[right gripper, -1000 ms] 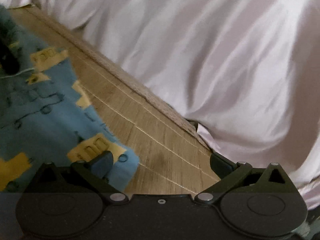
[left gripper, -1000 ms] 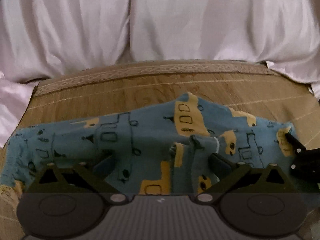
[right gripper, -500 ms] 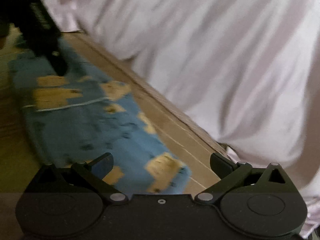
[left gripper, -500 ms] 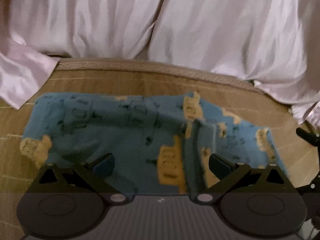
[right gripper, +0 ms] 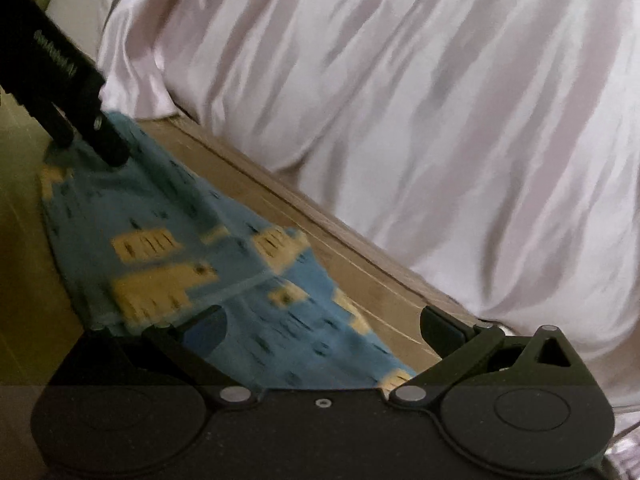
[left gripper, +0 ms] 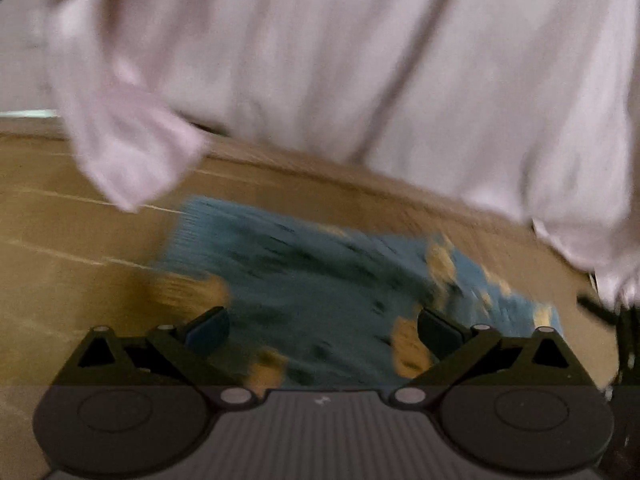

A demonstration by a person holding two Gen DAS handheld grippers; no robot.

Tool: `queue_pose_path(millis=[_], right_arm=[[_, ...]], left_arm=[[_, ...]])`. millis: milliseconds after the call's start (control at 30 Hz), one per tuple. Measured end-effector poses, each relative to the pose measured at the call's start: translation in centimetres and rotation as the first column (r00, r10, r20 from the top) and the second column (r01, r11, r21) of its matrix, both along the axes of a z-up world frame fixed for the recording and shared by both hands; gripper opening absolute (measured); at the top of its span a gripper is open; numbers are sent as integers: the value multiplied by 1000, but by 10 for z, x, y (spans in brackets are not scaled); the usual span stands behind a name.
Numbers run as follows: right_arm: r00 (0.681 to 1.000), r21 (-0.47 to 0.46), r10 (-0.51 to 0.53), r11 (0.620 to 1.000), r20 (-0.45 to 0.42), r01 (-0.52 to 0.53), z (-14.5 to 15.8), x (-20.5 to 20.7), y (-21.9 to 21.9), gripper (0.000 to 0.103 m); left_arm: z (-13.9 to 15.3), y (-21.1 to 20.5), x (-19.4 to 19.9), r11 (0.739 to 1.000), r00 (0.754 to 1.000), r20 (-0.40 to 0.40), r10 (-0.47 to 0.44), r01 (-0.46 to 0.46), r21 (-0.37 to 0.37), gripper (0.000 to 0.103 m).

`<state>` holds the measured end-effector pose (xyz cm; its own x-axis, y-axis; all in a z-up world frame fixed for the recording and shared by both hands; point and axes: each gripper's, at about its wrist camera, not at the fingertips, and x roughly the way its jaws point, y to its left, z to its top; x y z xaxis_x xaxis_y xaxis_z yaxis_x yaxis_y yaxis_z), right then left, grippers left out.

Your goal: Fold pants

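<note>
The blue pants [left gripper: 320, 280] with yellow vehicle prints lie in a compact folded shape on the woven mat [left gripper: 80, 240]. The left wrist view is motion-blurred. My left gripper [left gripper: 323, 330] is open and hovers over the near edge of the pants, holding nothing. In the right wrist view the same pants [right gripper: 180, 248] stretch away to the upper left. My right gripper [right gripper: 323, 328] is open above their near end. The left gripper's dark body [right gripper: 60, 80] reaches down at the far end of the pants; whether it touches them is unclear.
Pale pink satin bedding [right gripper: 440, 120] is piled along the far side of the mat, and a fold of it [left gripper: 132, 152] hangs over the mat at the left. The mat's fabric border [right gripper: 320, 216] runs beside the pants. Bare mat lies left of the pants.
Both views have swung. The left gripper has moved towards the pants' left end, and the right gripper has shifted over their other end. Both stayed open.
</note>
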<state>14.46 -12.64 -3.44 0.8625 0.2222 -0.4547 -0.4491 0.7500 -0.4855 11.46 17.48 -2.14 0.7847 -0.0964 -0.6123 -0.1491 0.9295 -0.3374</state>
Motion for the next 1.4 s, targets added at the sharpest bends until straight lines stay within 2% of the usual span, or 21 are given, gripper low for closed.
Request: queue_pose_path(millis=[100,233,367,433,500,700,833,933,1067,1167,1267,1333,1400], right_arm=[[999,19,22,1000,28,-23,-5,-3,17,102],[992,-21,9,1000,122,-7,-11,-5,35,102],[992,-22,-4,1000,128,7,-19,2,43,102],[993,-35,-17,999,113,21,-25,6,44,102],[990,-59,-14,998,143,23,-25,3,48,102],[984,-96,-12,995,178,30,-29,-1,54,102],[983,-102,-15,994,185,34,-30,-3,55,102],[979,-114,-11,993,205,35,-31,-5,57,102],[970,-133,-5,990,242,38,-34,-9,59,102],[966,-142,0,989,258,38,-34,-10,60,102],[968,-139,-2,990,251,38,-34,-9,59,102],[971,-133,-4,990,239,37,-34,-8,59,102],[973,-130,-5,991,231,36,-33,-8,58,102]], left_arm=[[-4,27,-11,992,992,28,126,-125,-34,103],[-15,50,-8,972,974,-32,224,-226,-62,102],[-17,57,-1,980,981,-52,185,-189,-65,90],[-17,59,3,982,987,-43,157,-161,-98,90],[-17,61,7,979,987,-35,157,-160,-125,90],[-24,62,19,982,983,-60,174,-177,-59,91],[-29,65,21,991,993,-32,113,-115,-67,83],[-28,65,22,989,992,-34,124,-126,-72,80],[-29,67,22,985,990,-43,134,-138,-103,70],[-31,75,17,970,985,-44,165,-170,-174,64],[-37,90,11,922,973,-53,224,-229,-312,60],[-38,93,11,913,969,-67,238,-246,-326,53],[-36,92,13,923,968,-84,238,-253,-290,41]])
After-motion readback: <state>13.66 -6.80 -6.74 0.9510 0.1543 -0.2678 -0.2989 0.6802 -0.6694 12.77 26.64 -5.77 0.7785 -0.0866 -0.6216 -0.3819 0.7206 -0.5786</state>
